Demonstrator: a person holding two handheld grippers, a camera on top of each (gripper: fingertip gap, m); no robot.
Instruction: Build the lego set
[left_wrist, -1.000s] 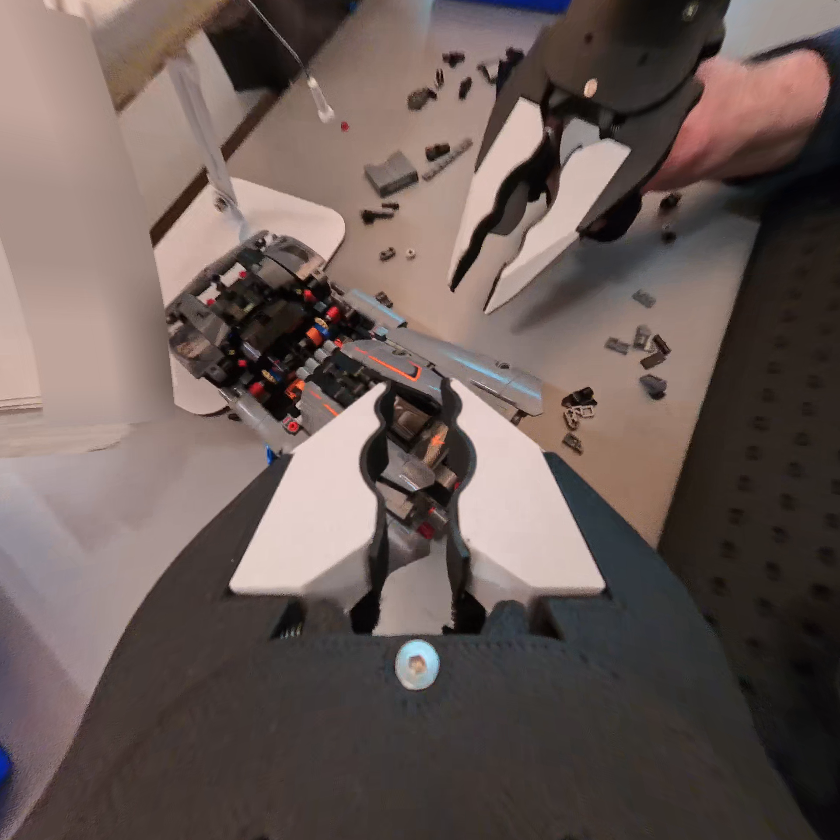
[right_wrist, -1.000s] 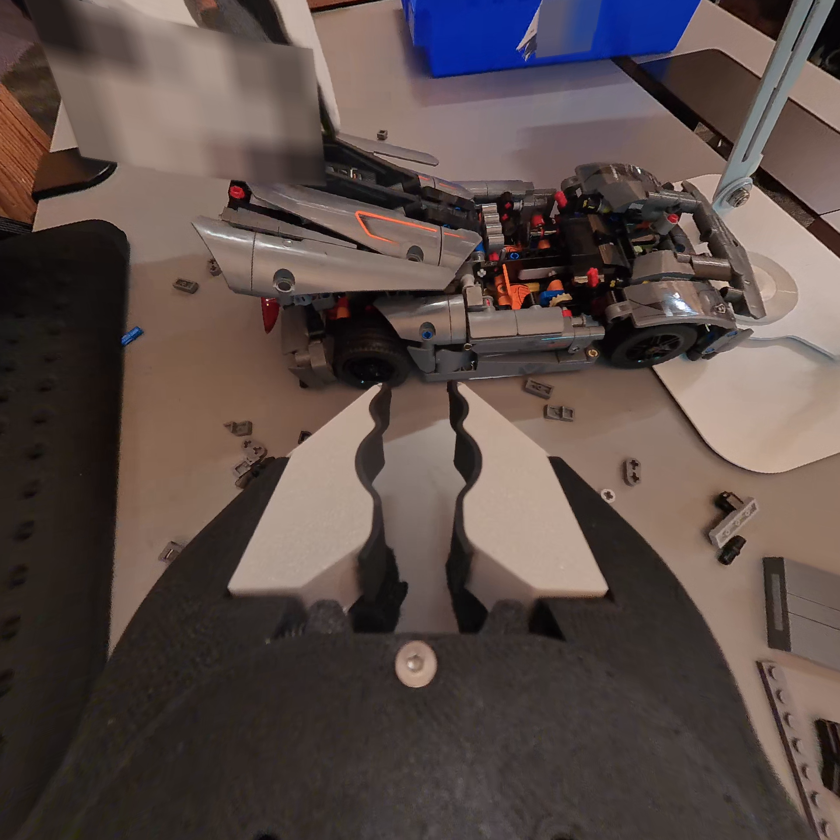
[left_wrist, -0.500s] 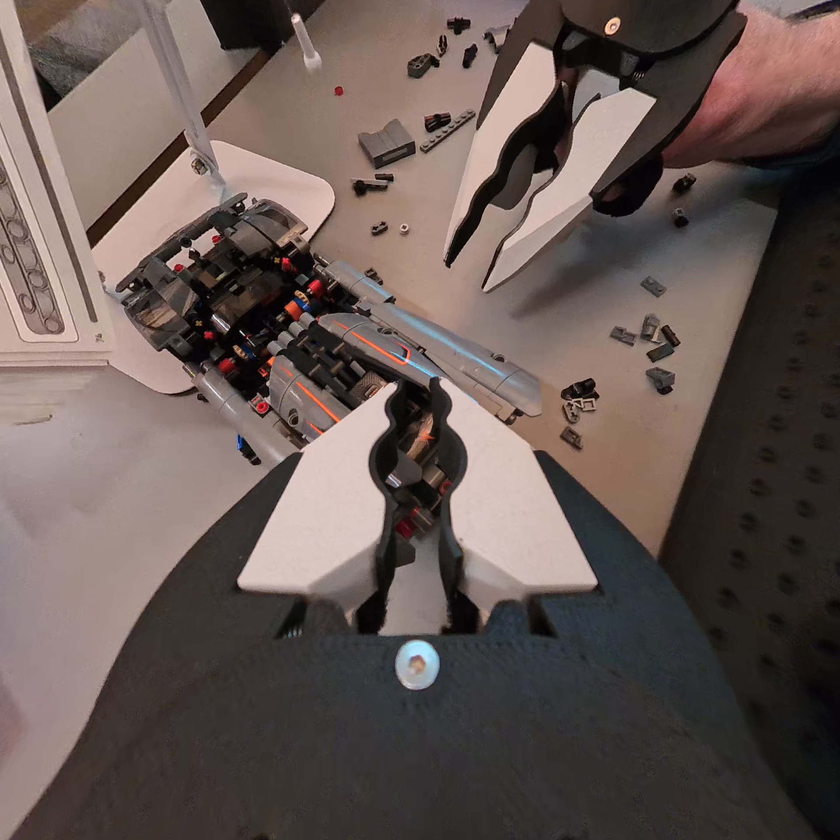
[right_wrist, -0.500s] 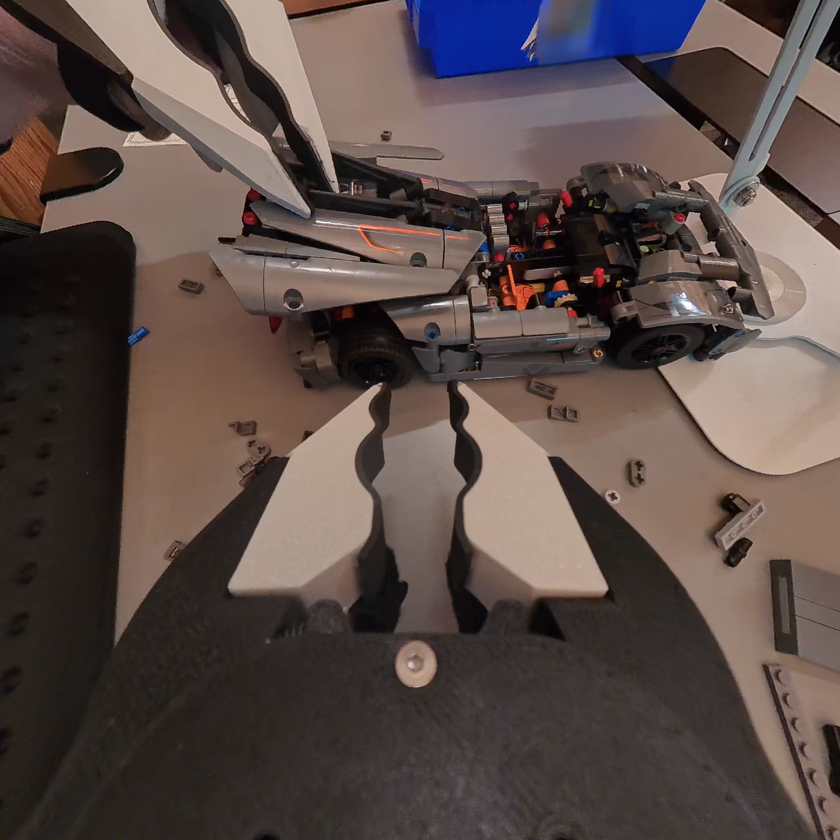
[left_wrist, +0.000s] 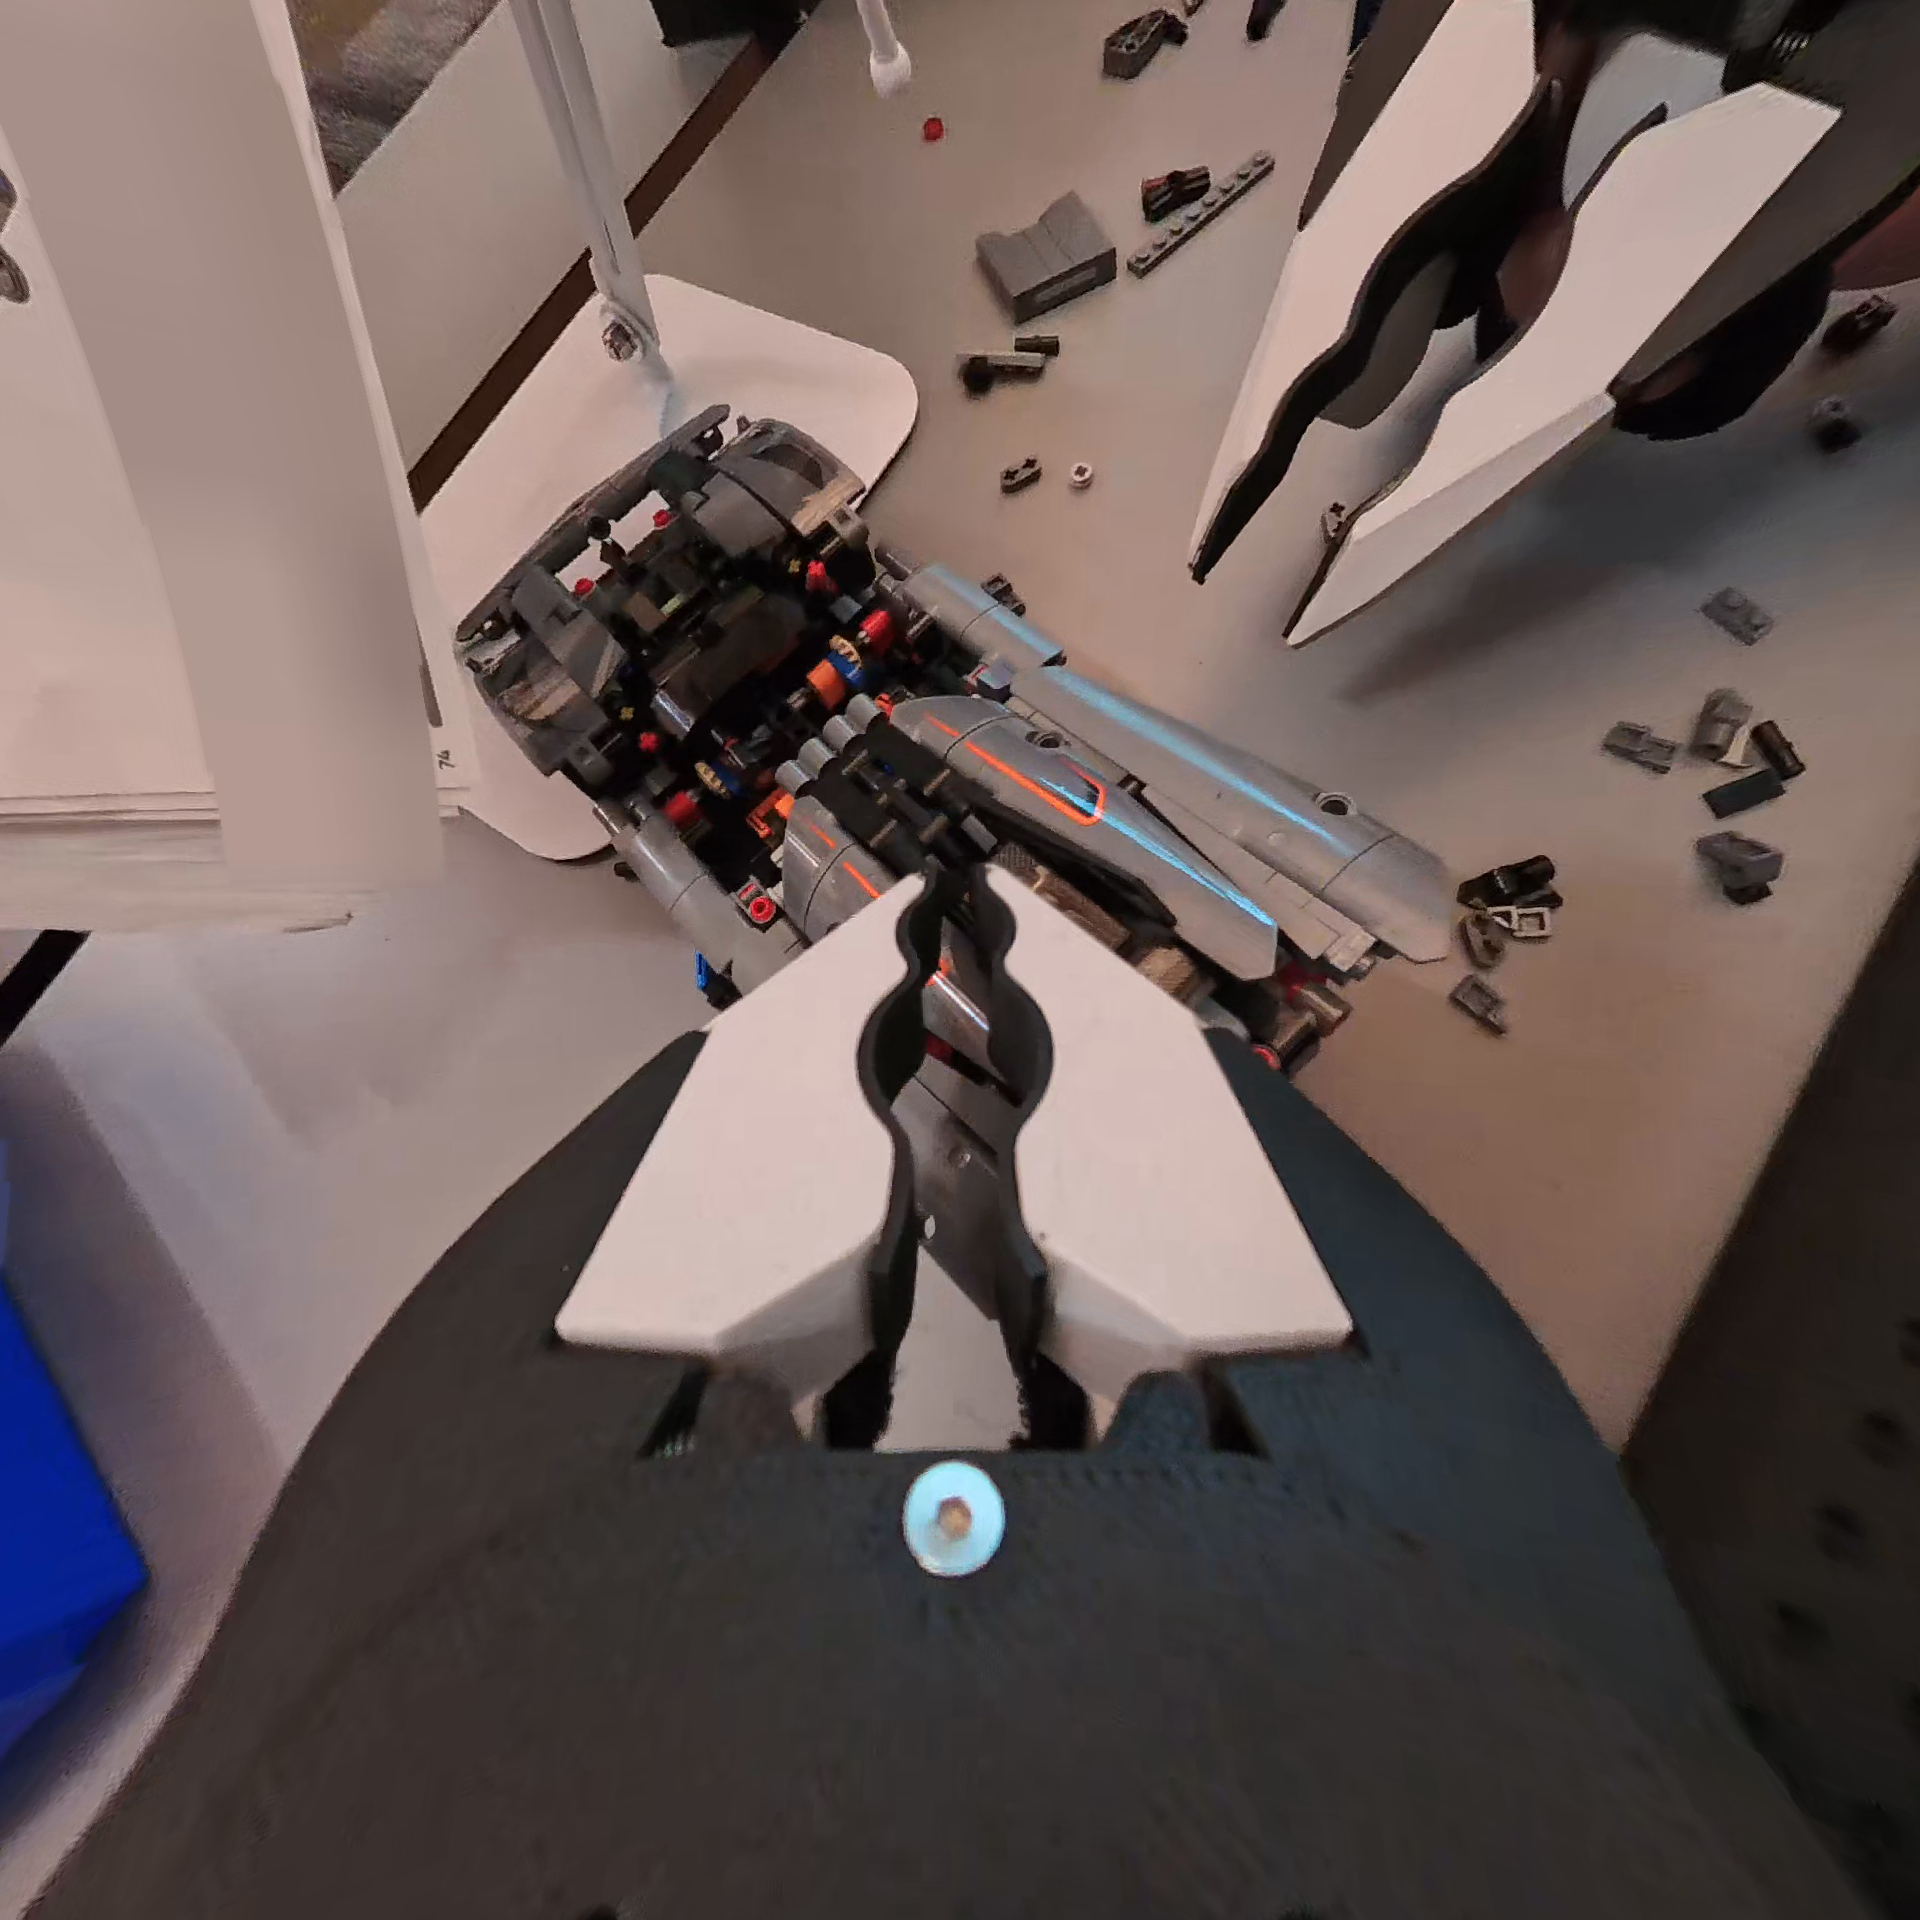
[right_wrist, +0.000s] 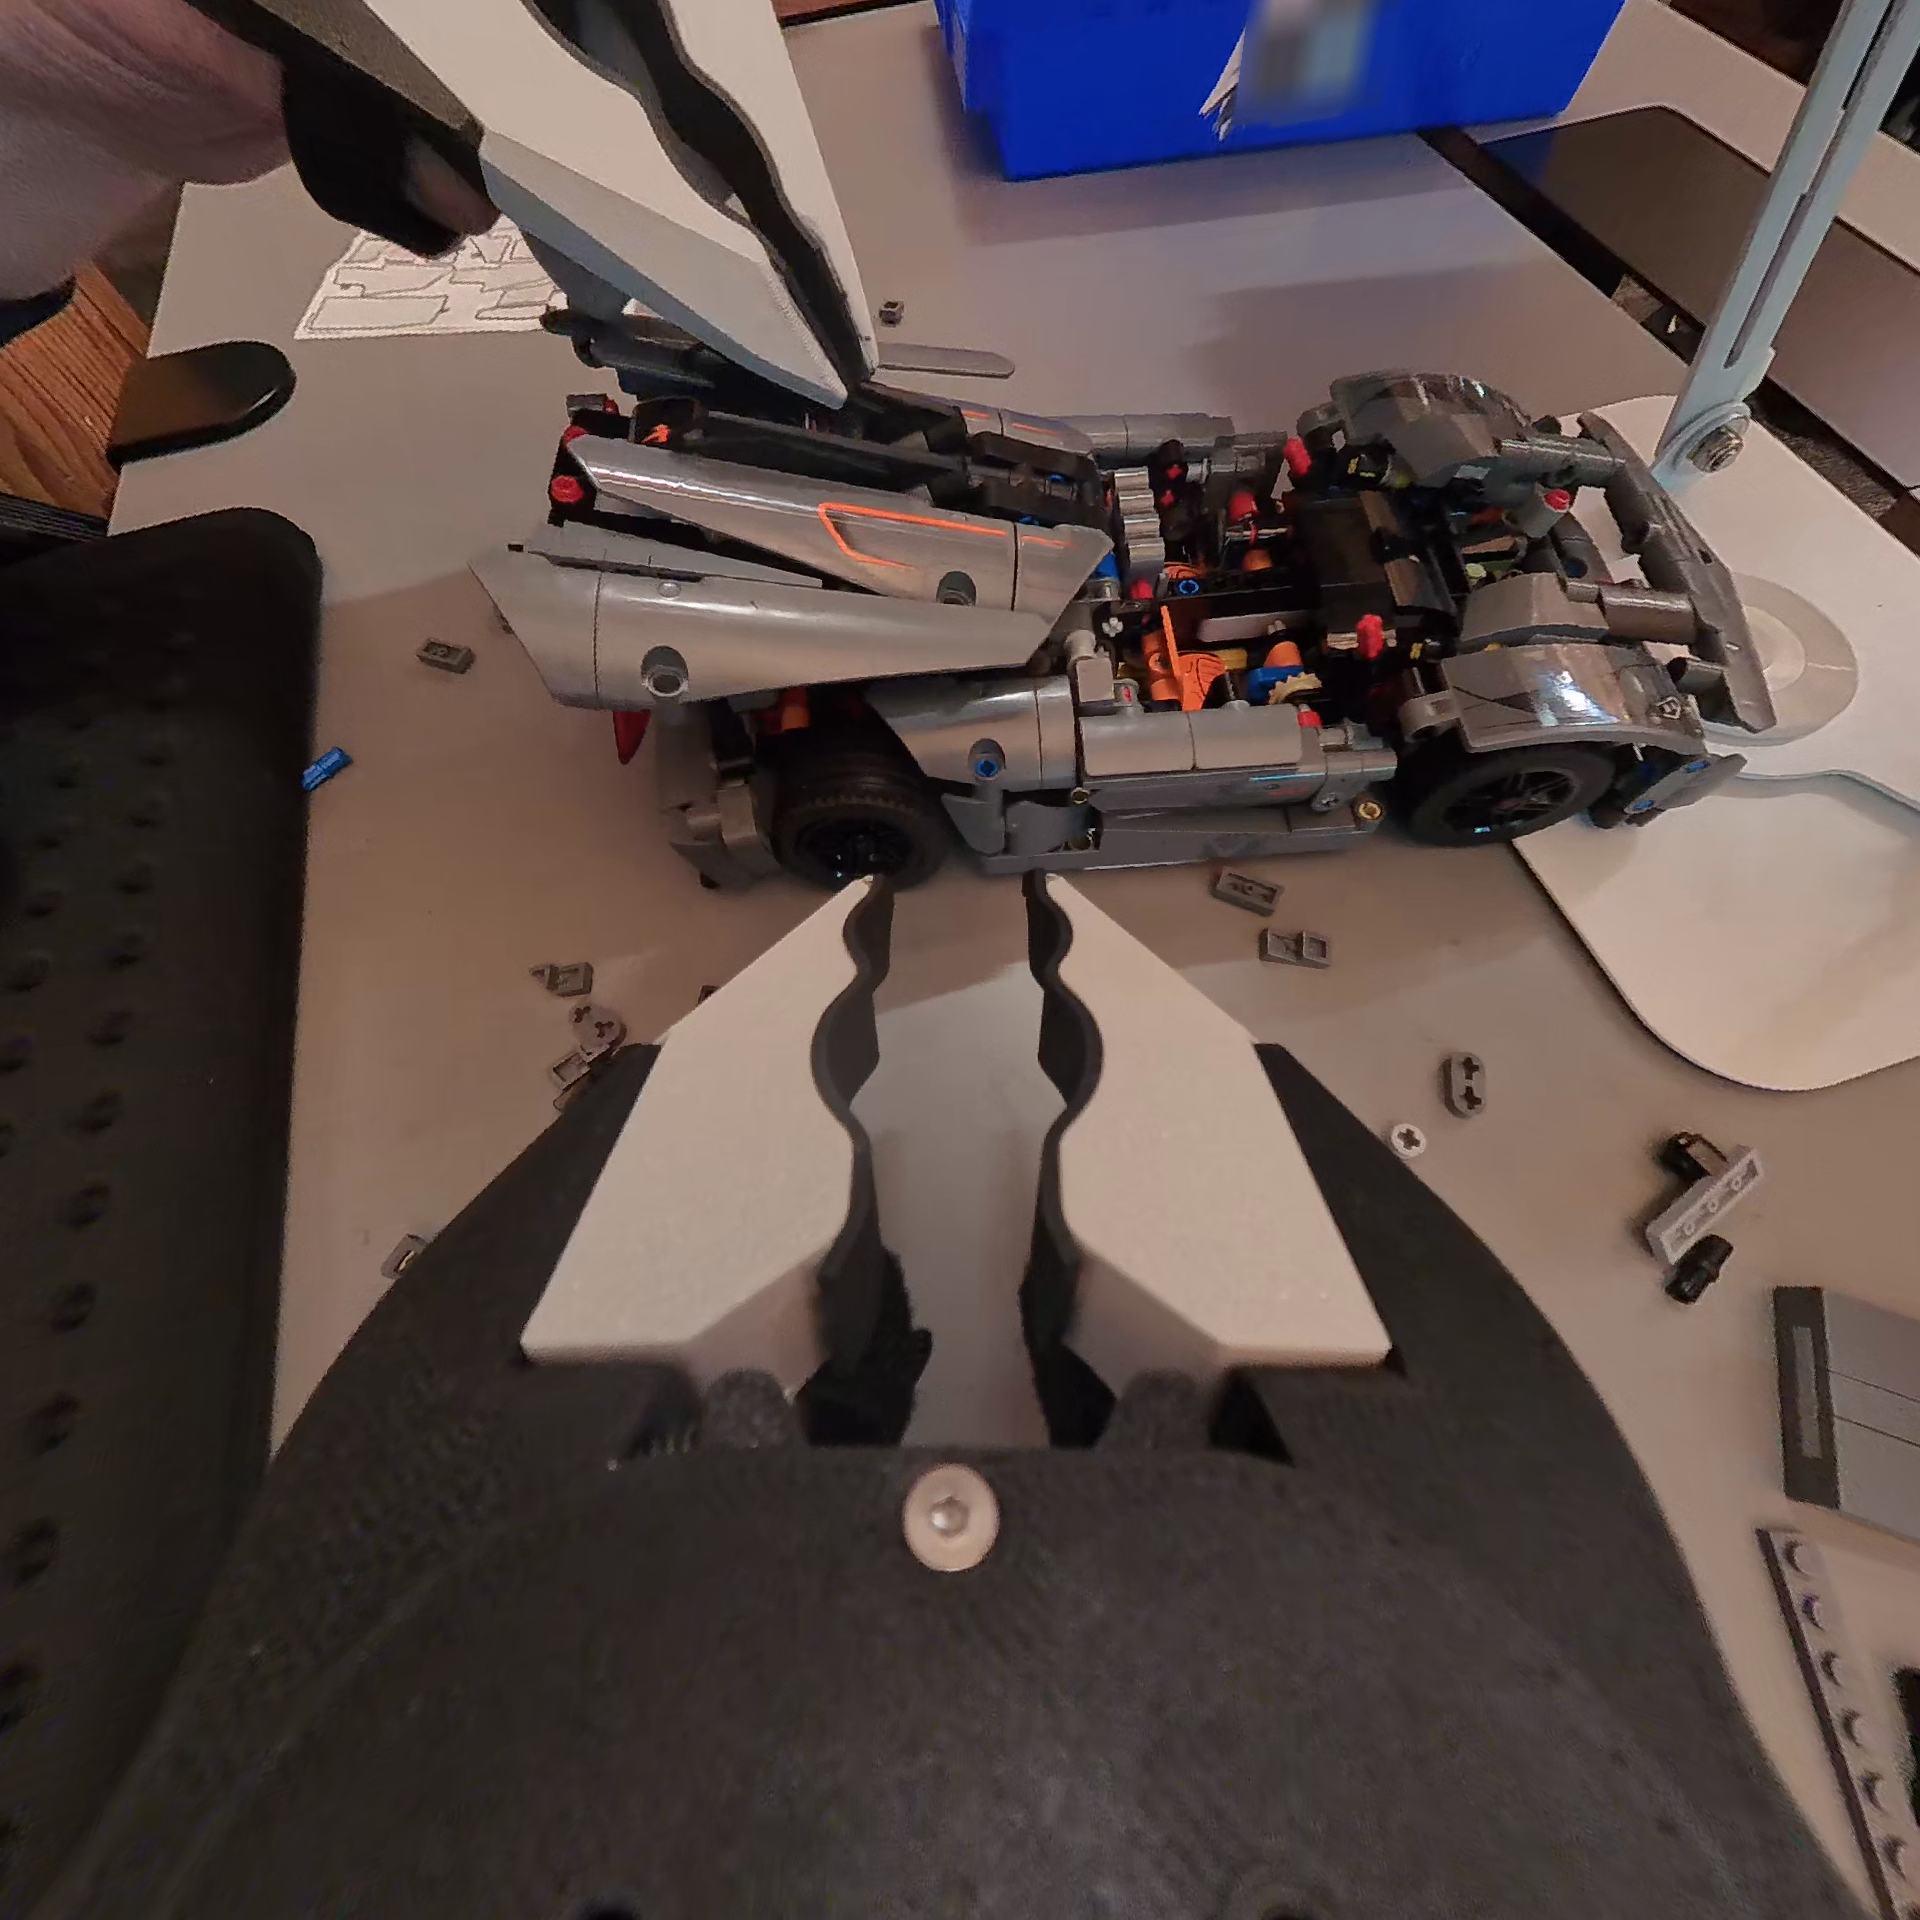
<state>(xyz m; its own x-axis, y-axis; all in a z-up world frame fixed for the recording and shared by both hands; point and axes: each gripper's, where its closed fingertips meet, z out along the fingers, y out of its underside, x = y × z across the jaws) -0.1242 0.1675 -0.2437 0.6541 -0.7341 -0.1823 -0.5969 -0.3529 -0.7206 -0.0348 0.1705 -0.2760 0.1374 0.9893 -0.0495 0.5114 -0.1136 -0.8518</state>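
Lego car (right_wrist: 1091, 644) on table, left gripper (left_wrist: 956, 883) fingers pinching its rear, right gripper (right_wrist: 951, 883) fingers parted beside rear wheel

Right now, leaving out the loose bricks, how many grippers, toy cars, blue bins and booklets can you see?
Grippers: 2 (left gripper, right gripper)
Lego car: 1
Blue bin: 1
Booklet: 1
Total: 5

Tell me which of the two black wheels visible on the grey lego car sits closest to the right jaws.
The black rear wheel, under the long swept grey body panels. It sits just beyond the right gripper tips; the other black wheel is far off by the white stand base.
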